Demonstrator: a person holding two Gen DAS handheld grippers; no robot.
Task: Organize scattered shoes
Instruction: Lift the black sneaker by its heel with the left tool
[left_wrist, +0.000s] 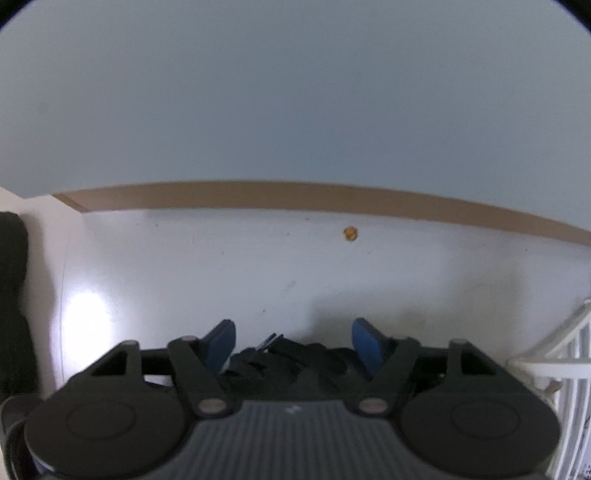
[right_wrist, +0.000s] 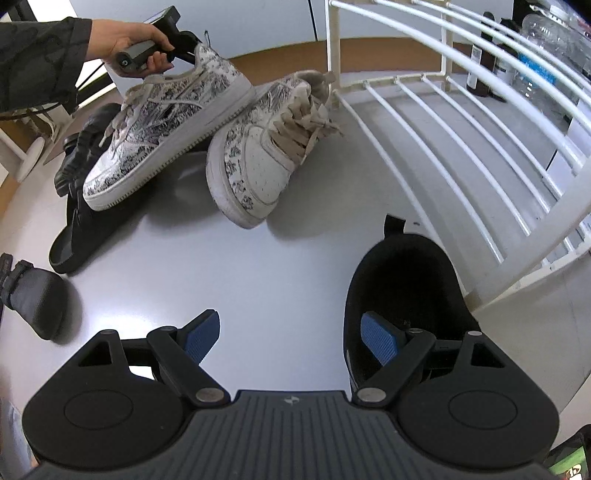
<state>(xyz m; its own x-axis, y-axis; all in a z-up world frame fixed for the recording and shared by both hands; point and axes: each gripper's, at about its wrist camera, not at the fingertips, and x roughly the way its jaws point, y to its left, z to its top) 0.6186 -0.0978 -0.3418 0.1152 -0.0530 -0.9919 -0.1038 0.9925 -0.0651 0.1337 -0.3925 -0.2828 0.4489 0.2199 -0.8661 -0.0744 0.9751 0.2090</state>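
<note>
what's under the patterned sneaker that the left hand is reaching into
Under the raised patterned sneaker lies a black sandal, with another black shoe beside it. Where they meet beneath its sole is hidden.

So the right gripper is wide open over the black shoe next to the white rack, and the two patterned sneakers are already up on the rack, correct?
Not quite. The right gripper is open at the black shoe beside the white rack, but the two patterned sneakers are on the floor left of the rack, not on it. The right wrist view shows this.
</note>
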